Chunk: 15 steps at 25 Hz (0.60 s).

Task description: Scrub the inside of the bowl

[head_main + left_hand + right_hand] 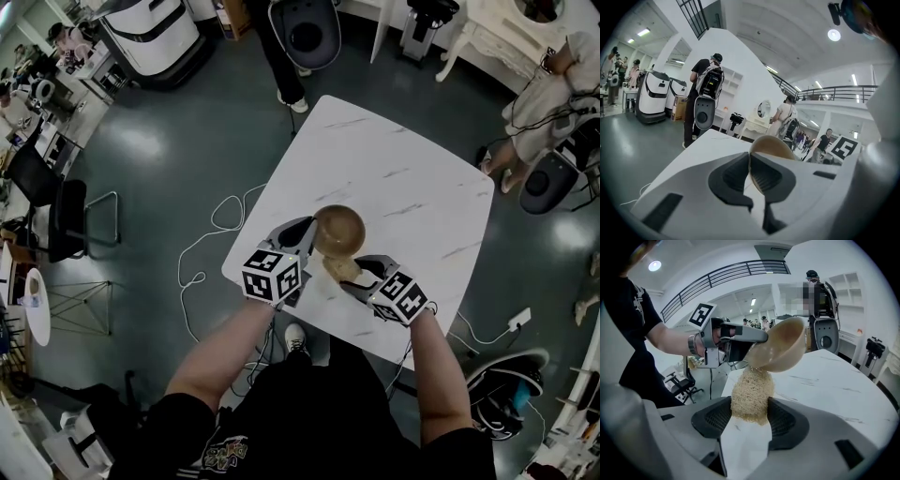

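Left of centre in the head view, the left claw [307, 234] was clenched on the rim of the brown bowl [339, 231]. The bowl was held tipped over the near edge of the white marbled tabletop [403, 178]. The left gripper view showed what the view from above hid: both pads pinching the thin bowl wall, seen edge-on. Far behind it, a person [699, 70] stood at upper left.

Just below the bowl in the head view, a tan fibrous scrubber [341, 268] stood in the right claw [355, 274], which grasped its lower part. Only the right gripper view showed the contact. There the scrubber's top touched the bowl's lower edge, and the bowl hung clear of the tabletop.
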{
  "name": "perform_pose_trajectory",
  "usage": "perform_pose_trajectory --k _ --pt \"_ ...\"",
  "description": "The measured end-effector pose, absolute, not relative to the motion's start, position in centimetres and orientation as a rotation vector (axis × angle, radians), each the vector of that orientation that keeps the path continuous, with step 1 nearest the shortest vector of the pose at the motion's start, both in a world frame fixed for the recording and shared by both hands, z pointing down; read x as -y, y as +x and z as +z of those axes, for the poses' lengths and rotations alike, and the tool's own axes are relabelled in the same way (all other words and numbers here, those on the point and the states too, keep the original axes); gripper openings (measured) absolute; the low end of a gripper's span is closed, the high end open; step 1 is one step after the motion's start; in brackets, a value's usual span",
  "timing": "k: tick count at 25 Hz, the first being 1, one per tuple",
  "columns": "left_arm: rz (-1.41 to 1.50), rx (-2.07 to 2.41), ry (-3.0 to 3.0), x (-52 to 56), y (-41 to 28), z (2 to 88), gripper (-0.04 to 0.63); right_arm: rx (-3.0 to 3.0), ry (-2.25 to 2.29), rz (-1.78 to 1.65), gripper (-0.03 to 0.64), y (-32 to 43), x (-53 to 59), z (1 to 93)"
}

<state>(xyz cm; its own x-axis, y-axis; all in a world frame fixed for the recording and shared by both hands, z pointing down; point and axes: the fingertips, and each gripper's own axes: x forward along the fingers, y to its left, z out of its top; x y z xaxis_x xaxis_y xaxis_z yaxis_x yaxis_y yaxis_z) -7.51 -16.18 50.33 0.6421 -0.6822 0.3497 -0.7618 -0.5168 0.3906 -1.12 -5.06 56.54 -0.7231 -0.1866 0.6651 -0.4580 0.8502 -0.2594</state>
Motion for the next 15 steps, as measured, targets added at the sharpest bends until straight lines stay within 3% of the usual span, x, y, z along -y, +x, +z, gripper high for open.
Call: perform_pose_trajectory --k 7,15 --pt "0.206 1.092 2.355 15.1 -5.7 50.4 0.017 2.445 0.549 0.575 0.247 -4.5 6.1 56.1" --pt "0.237 1.125 2.351 15.6 -6.3 51.0 0.017 2.415 0.636 0.598 0.244 -1.5 6.2 56.6"
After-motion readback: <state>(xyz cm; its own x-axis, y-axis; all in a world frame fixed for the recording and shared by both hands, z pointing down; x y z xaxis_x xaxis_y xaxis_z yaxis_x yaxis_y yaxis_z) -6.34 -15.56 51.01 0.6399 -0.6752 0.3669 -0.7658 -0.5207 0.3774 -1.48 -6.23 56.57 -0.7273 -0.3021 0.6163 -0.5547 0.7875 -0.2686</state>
